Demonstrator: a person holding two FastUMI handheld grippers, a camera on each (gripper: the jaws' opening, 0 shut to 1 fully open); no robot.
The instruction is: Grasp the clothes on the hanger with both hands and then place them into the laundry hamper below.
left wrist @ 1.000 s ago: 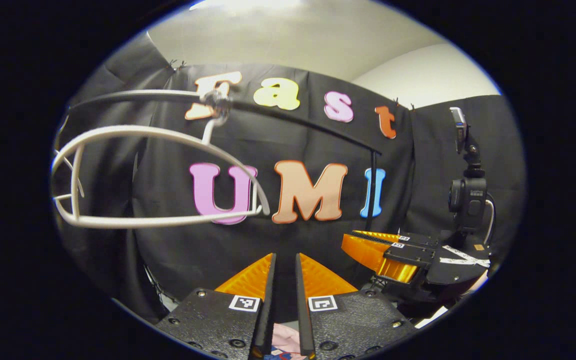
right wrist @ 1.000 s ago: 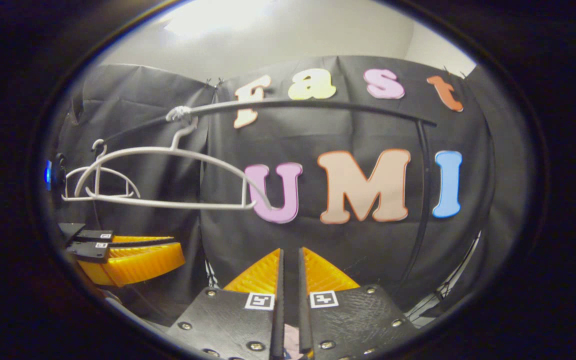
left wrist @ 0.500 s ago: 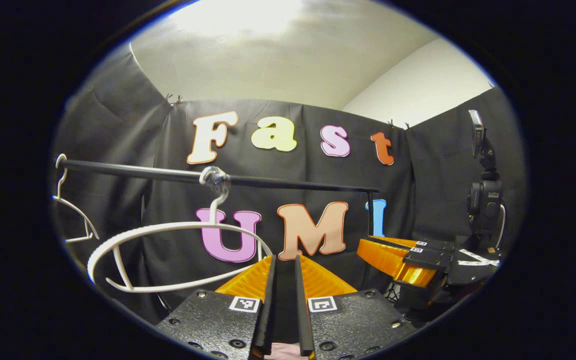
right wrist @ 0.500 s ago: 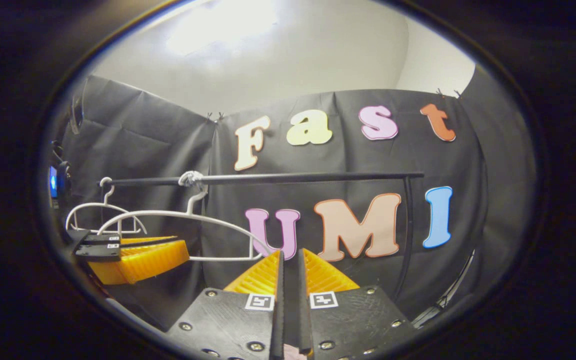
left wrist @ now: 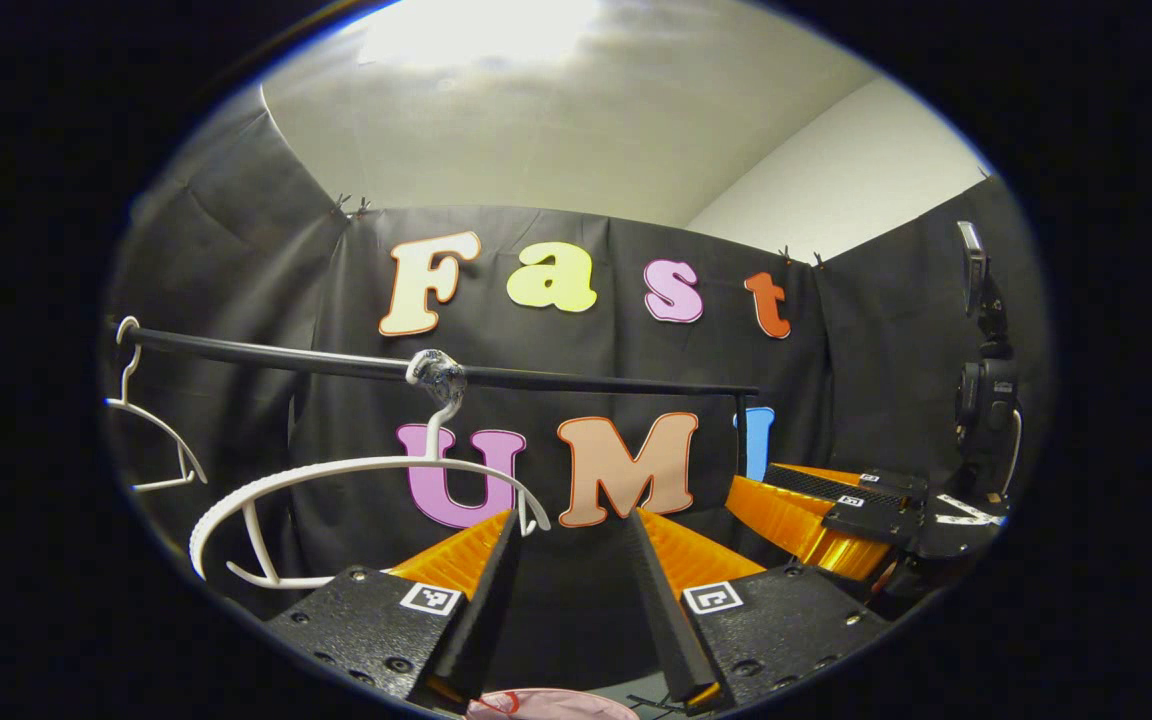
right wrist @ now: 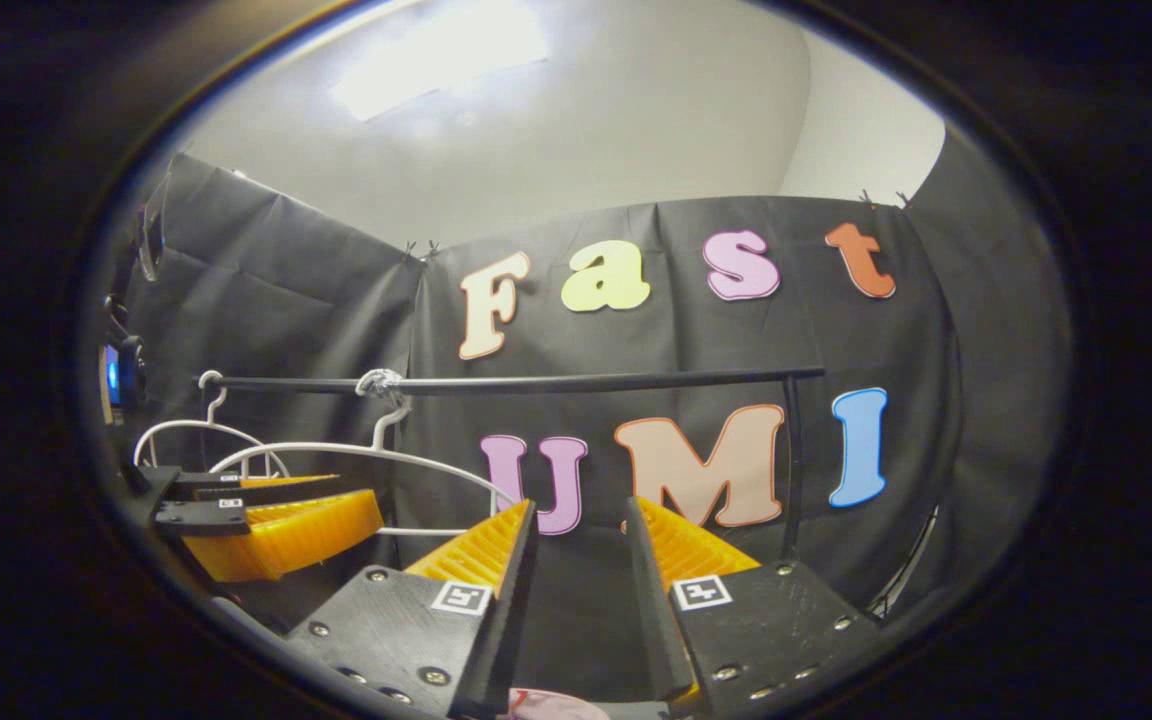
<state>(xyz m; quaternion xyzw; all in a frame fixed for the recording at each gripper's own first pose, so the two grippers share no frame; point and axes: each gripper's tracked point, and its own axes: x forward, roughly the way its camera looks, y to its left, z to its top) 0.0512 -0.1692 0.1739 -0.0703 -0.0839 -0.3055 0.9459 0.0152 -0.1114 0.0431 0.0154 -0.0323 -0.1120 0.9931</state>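
Left gripper view shows the left gripper (left wrist: 564, 560) with its fingers now spread wide; half a second ago they were nearly closed. Nothing sits between them. A bit of pink clothes (left wrist: 546, 705) peeks out right below them, so the clothes have probably just been let go toward the hamper.

In the right gripper view the right gripper (right wrist: 576, 550) has opened wide too, holding nothing, with a pink scrap (right wrist: 551, 705) under it. It looks like the drop is done.

The white hanger (left wrist: 356, 480) hangs bare on the black rail (left wrist: 576, 378). A second hanger (left wrist: 151, 420) hangs farther left. The ceiling (left wrist: 536, 120) is pale.
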